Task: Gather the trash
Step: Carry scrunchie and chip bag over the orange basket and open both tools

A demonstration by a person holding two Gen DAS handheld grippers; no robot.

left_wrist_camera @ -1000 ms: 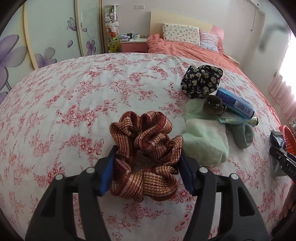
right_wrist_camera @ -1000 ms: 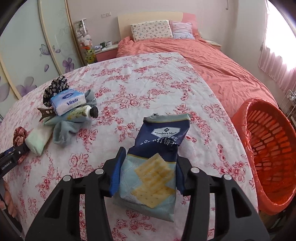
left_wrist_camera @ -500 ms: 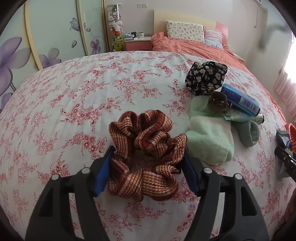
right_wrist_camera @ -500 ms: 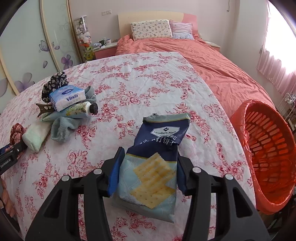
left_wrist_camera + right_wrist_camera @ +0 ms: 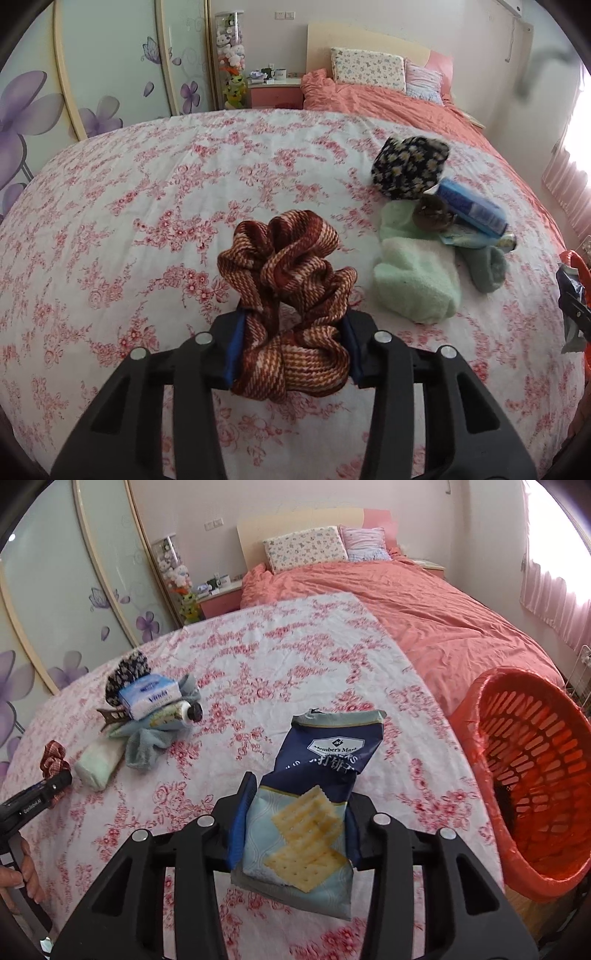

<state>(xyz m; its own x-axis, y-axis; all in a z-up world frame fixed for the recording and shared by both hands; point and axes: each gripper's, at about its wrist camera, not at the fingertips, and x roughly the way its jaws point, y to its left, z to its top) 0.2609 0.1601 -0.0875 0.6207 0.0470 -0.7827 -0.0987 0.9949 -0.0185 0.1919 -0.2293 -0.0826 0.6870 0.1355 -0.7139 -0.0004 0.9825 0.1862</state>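
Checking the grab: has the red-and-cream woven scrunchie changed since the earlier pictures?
Yes. The red-and-cream woven scrunchie is squeezed narrower beside the unmoved pale green towel.

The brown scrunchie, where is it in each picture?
Left wrist view: the scrunchie is low in the middle, squeezed between the left hand-held gripper's fingers.
Right wrist view: the scrunchie is small at the far left edge, beside the left hand-held gripper's tip.
Shared landmark: the pale green sock lies just right of it in both.
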